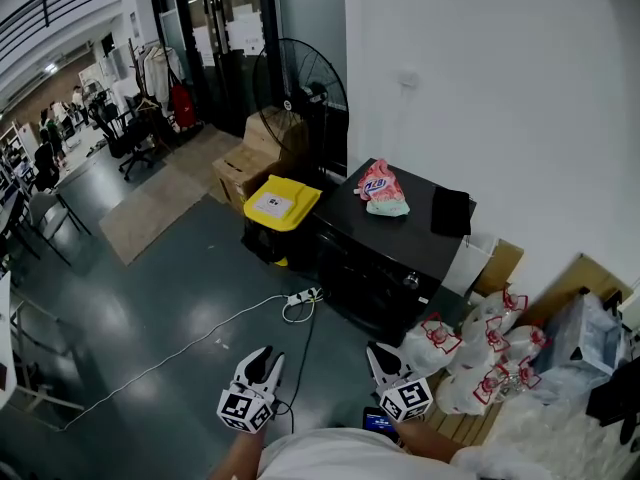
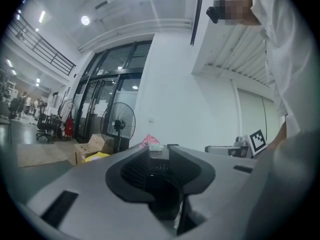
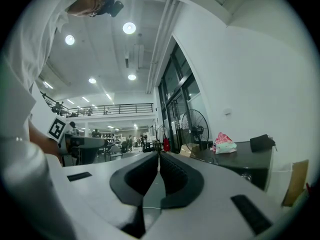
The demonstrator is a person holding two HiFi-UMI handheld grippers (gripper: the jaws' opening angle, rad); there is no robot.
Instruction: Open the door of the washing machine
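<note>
The washing machine (image 1: 395,253) is a low black box against the white wall, and its dark front (image 1: 365,293) faces me with the door closed. A pink bag (image 1: 382,190) and a flat black item (image 1: 451,211) lie on its top. Both grippers hover near the bottom of the head view, well short of the machine. My left gripper (image 1: 264,360) (image 2: 159,151) is open and holds nothing. Just to its right, my right gripper (image 1: 380,354) (image 3: 159,155) has its jaws pressed together and empty. The right gripper view shows the machine (image 3: 240,156) at the right.
A yellow-lidded bin (image 1: 282,203) stands left of the machine, with cardboard boxes (image 1: 250,158) and a standing fan (image 1: 298,93) behind it. A power strip with a white cable (image 1: 300,296) lies on the floor in front. White bags (image 1: 480,353) pile up at the right.
</note>
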